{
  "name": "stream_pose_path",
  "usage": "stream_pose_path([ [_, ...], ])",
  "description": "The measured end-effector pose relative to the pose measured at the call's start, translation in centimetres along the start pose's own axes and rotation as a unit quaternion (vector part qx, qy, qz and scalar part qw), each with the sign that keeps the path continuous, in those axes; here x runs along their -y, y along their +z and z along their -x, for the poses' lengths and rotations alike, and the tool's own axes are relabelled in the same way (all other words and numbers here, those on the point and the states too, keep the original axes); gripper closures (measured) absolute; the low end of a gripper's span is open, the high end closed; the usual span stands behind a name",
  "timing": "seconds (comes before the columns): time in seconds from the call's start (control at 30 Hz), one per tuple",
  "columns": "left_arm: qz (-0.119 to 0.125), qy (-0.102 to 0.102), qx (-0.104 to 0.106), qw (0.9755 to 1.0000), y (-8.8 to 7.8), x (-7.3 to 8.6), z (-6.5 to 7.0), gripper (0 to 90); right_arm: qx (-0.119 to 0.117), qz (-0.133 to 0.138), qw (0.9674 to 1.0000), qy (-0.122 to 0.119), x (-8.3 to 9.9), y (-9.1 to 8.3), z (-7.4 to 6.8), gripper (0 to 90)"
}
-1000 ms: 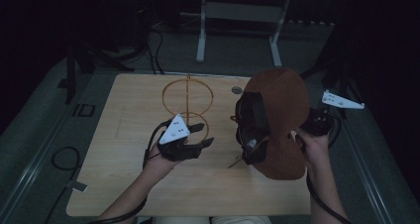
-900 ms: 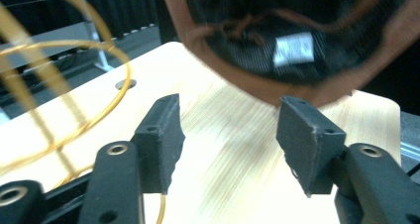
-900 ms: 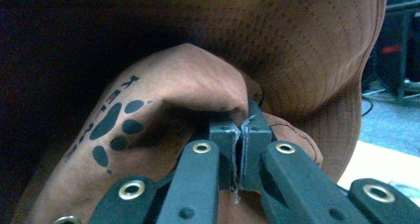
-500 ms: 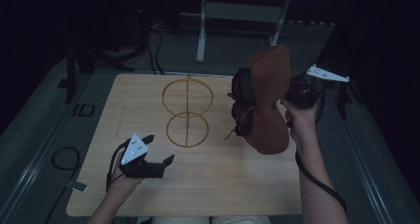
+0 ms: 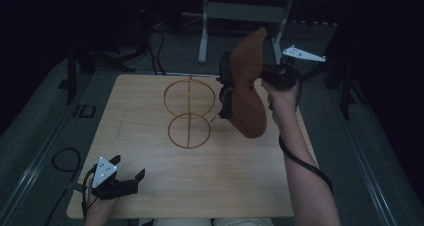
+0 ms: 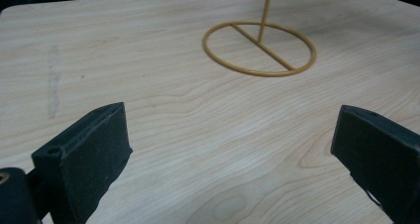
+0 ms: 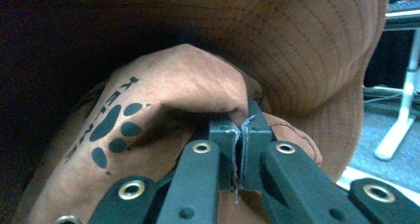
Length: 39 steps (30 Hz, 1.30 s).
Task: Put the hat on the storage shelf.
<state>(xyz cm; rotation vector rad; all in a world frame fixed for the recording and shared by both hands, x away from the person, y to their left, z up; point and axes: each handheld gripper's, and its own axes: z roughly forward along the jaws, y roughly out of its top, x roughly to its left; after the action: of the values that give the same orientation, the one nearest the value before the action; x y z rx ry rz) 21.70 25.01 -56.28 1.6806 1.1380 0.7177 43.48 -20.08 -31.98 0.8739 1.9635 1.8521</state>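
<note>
In the high view the brown hat [image 5: 247,86] hides the right gripper's [image 5: 235,88] jaws and part of the desk [image 5: 150,176] behind it. The wire stand's [image 6: 260,48] upper ring is cut off by the left gripper view's top edge. The dark thing hanging under the hat, perhaps a strap, is too dim to tell.
</note>
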Motion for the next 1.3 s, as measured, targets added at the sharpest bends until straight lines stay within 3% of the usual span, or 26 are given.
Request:
stream_pose_path([
  [0.07,0.0,-0.001,-0.001,1.0,0.0,0.1,-0.1,2.1,-0.003,0.0,1.0,-0.001,-0.4,0.6,-0.3,87.1],
  [0.1,0.0,-0.003,0.0,1.0,0.1,0.2,-0.2,2.1,-0.02,0.004,0.9998,0.002,-1.1,1.9,-1.1,87.1],
  [0.2,-0.001,-0.004,-0.002,1.0,0.2,0.5,-0.5,2.1,-0.039,-0.004,0.9992,-0.001,-1.8,3.9,-2.5,87.0],
  [0.4,-0.019,-0.002,-0.013,0.9997,0.6,1.0,-0.7,2.1,-0.076,-0.06,0.9953,-0.01,-1.1,8.2,-4.9,86.8],
  [0.7,-0.025,-0.008,-0.013,0.9996,0.9,1.4,-1.1,2.1,-0.066,-0.144,0.9865,-0.043,1.2,12.7,-6.8,86.6],
  [0.9,-0.028,-0.009,-0.01,0.9995,1.1,1.5,-1.1,2.1,-0.068,-0.163,0.9832,-0.046,2.1,14.0,-7.1,84.1],
  [0.93,-0.028,-0.01,-0.008,0.9995,1.1,1.6,-1.1,2.1,-0.07,-0.165,0.9829,-0.044,2.2,14.1,-7.1,79.5],
  [1.0,-0.029,-0.008,-0.008,0.9995,1.1,1.6,-1.1,2.1,-0.082,-0.162,0.9825,-0.04,2.3,14.2,-7.3,60.7],
  [1.13,-0.027,-0.01,-0.007,0.9996,1.0,1.6,-1.0,2.1,-0.089,-0.156,0.9818,-0.061,2.8,14.2,-8.1,37.0],
  [1.3,-0.024,-0.017,-0.007,0.9995,1.0,1.7,-1.1,2.2,-0.085,-0.154,0.9813,-0.078,3.0,13.8,-8.7,21.0],
])
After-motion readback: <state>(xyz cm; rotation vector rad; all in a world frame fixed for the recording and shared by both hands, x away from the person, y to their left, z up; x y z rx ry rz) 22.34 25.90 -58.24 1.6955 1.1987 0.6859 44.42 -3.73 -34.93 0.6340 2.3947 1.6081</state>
